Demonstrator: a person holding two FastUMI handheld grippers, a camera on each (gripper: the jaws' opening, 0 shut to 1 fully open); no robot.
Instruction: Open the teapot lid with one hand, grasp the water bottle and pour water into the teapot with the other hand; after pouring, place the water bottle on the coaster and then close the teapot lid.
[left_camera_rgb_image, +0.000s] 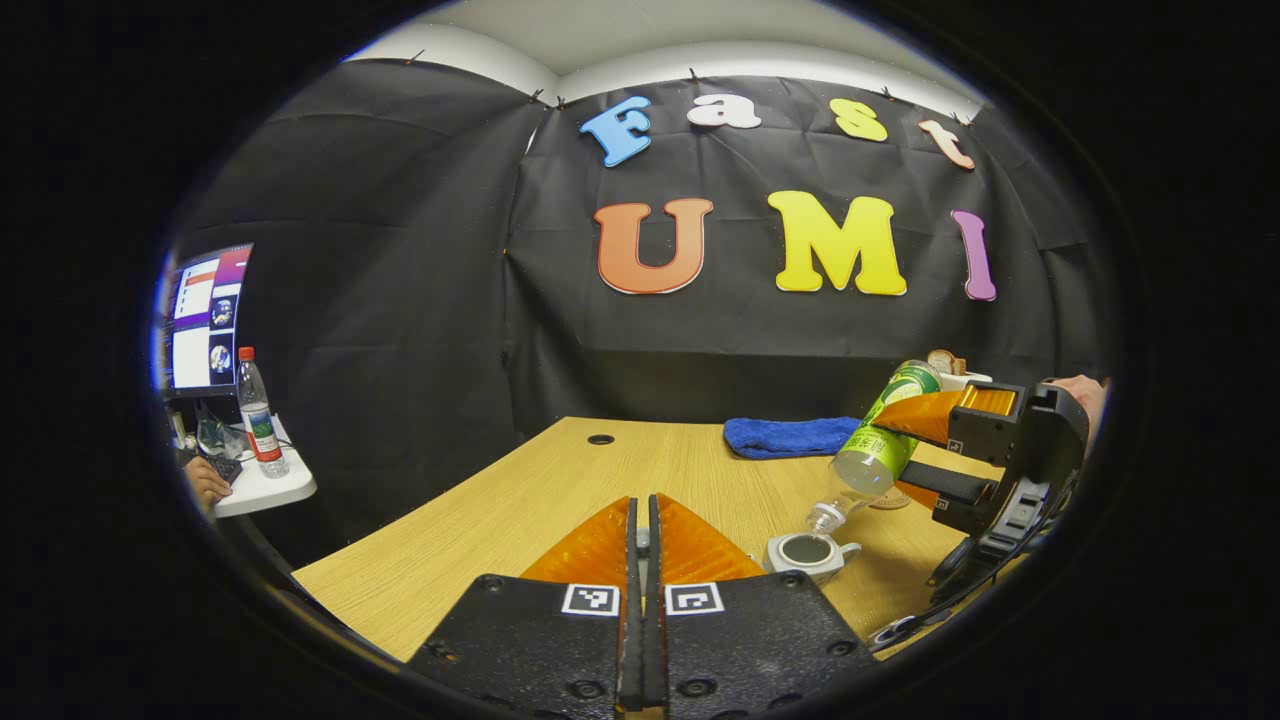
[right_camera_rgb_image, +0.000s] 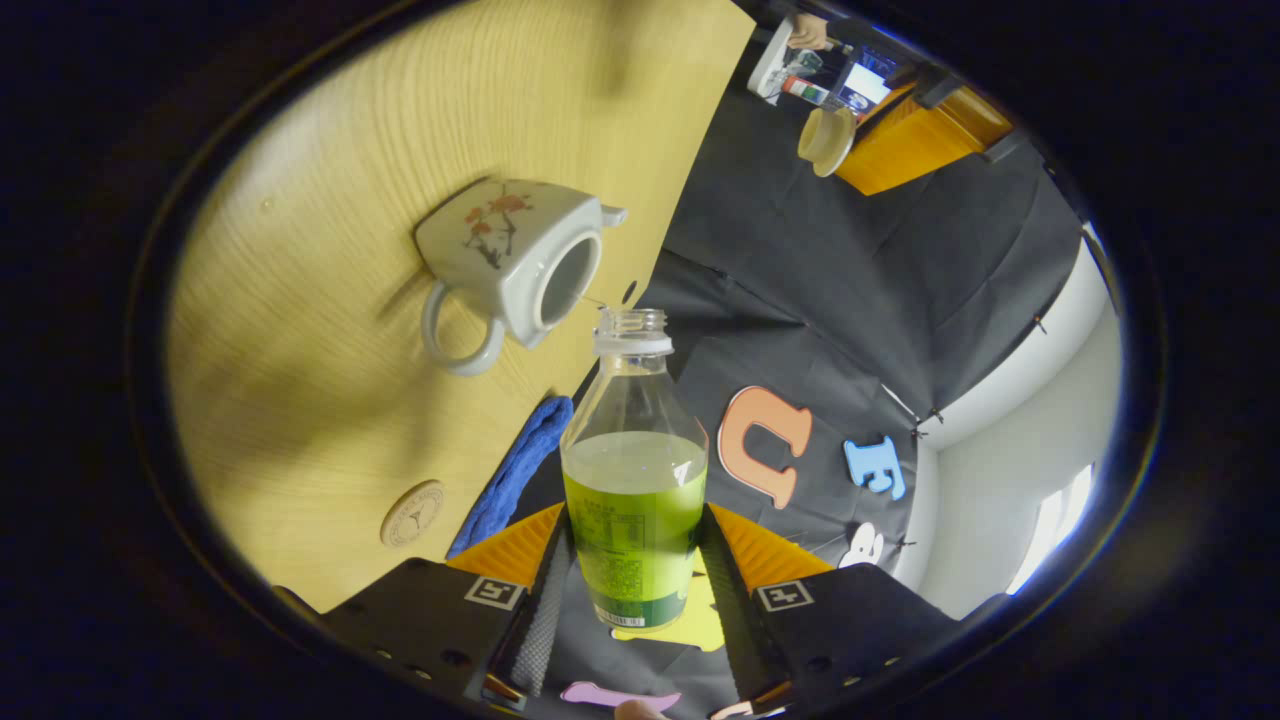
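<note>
Right gripper view: water bottle (right_camera_rgb_image: 634, 470) apparently over teapot (right_camera_rgb_image: 520, 262)

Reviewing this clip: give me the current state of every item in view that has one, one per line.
teapot: lid off, upright on table.
teapot lid: held off the pot by left gripper.
water bottle: uncapped, tilted neck-down over teapot, clamped by right gripper.
coaster: unoccupied.
blue cloth: bunched on table.
</note>
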